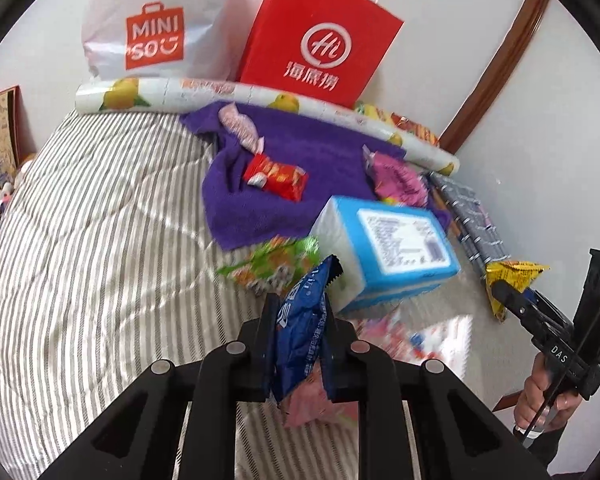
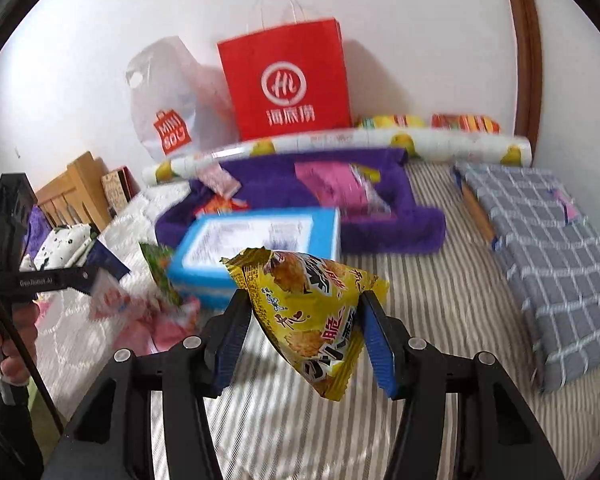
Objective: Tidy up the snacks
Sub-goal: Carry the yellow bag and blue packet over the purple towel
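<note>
Left claw (image 1: 300, 336): clenched on blue packet (image 1: 306, 312), lifted off striped bed (image 1: 100, 240).
Right claw (image 2: 306, 332): grasping yellow packet (image 2: 312, 312), airborne.
Advice: keep both grips firm, clear blue box (image 1: 388, 248).
Beyond: 3 snacks on purple towel (image 1: 284, 152).

Blue packet (image 1: 306, 312), yellow packet (image 2: 308, 312), striped bedspread (image 1: 100, 220).

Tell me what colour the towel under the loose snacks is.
Purple; the towel shows best in the right wrist view.
</note>
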